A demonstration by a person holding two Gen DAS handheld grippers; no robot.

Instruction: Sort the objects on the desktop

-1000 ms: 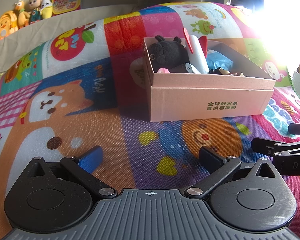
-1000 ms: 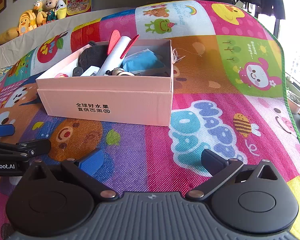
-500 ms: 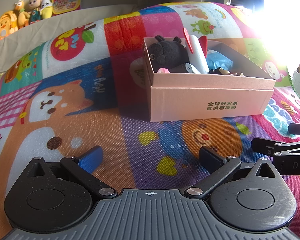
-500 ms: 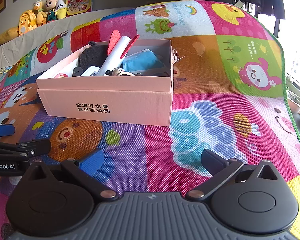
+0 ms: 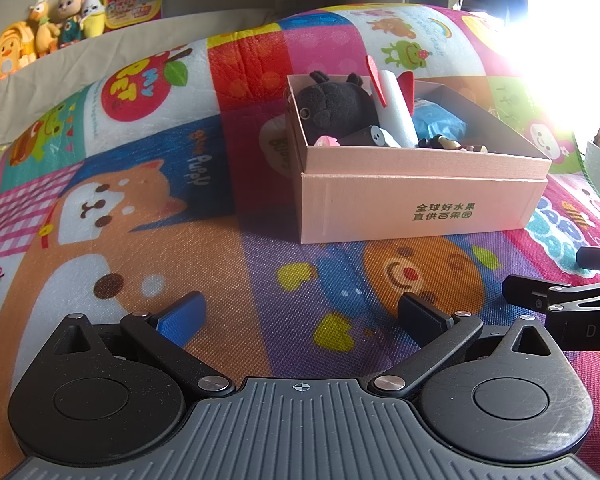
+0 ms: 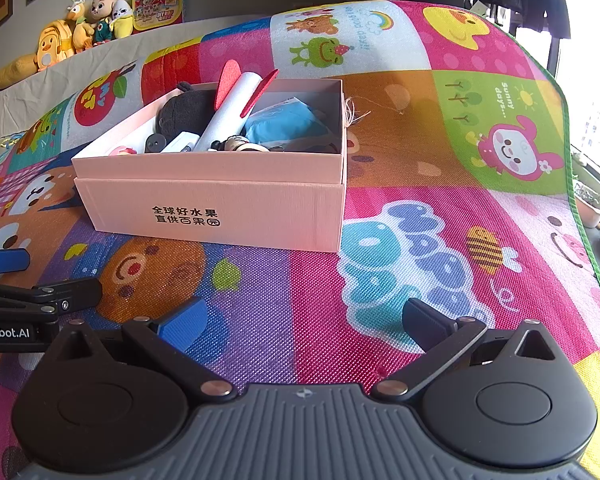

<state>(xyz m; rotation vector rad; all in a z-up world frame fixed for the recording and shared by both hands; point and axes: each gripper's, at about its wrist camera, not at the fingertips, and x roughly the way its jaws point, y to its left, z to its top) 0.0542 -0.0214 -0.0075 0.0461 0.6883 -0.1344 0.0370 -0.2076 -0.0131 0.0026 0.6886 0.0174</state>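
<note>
A pink cardboard box [image 5: 420,208] [image 6: 228,216] stands on the colourful play mat. It holds a black plush toy [image 5: 336,104] [image 6: 188,110], a white roll with red fins [image 5: 394,104] [image 6: 230,114], a blue pouch [image 5: 436,122] [image 6: 284,124] and several small items. My left gripper [image 5: 300,316] is open and empty, low over the mat in front of the box. My right gripper [image 6: 302,318] is open and empty, to the right of the left one, also short of the box.
Plush toys [image 5: 40,36] [image 6: 88,24] and a picture book [image 6: 158,4] line a ledge at the back. The mat's green edge [image 6: 572,184] drops off on the right, with plant pots [image 6: 592,204] beyond. Each gripper shows at the other view's side.
</note>
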